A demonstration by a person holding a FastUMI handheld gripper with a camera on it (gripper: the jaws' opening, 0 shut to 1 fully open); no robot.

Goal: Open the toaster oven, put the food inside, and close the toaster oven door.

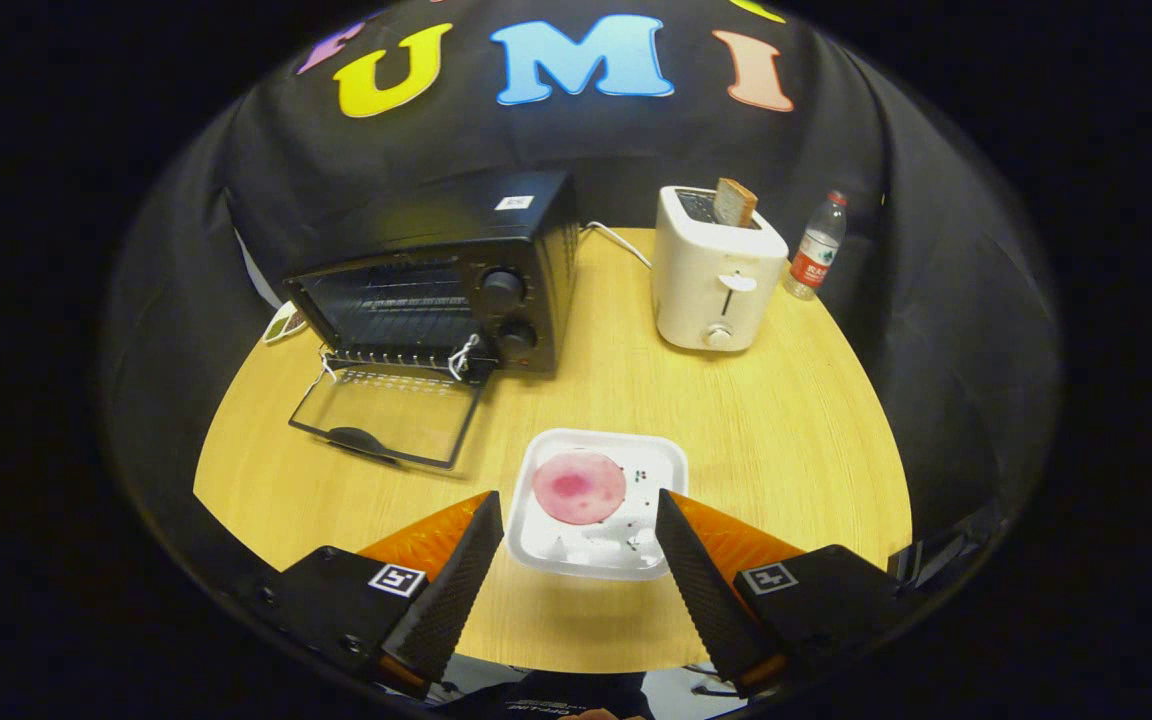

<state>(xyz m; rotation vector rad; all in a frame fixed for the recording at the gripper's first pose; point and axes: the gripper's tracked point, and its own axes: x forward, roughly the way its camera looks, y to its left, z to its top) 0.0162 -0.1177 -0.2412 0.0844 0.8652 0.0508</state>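
one toaster oven [456,275], one white toaster [714,275], one water bottle [816,247], one white tray [596,505] and one round pink slice of food [579,487] sit on a single round wooden table [796,420]. one slice of bread [735,201] stands up out of the toaster's slot.

the toaster oven stands at the far left of the table, its mouth facing toward the gripper and a little rightward; its long axis runs left to right, with two knobs [508,310] stacked at the right end. its glass door [386,415] is already dropped flat onto the table, handle edge nearest the gripper.

the food lies flat in the far half of the tray, which rests just ahead of and between the fingers. the gripper [573,530] has its fingers spread wide, one to each side of the tray, holding nothing.

bare tabletop lies between the tray and the open door, and more between tray and toaster. the bottle stands at the table's far right edge, just beside the toaster. a white cord [616,238] runs between oven and toaster. a small card [284,322] lies at the oven's left.
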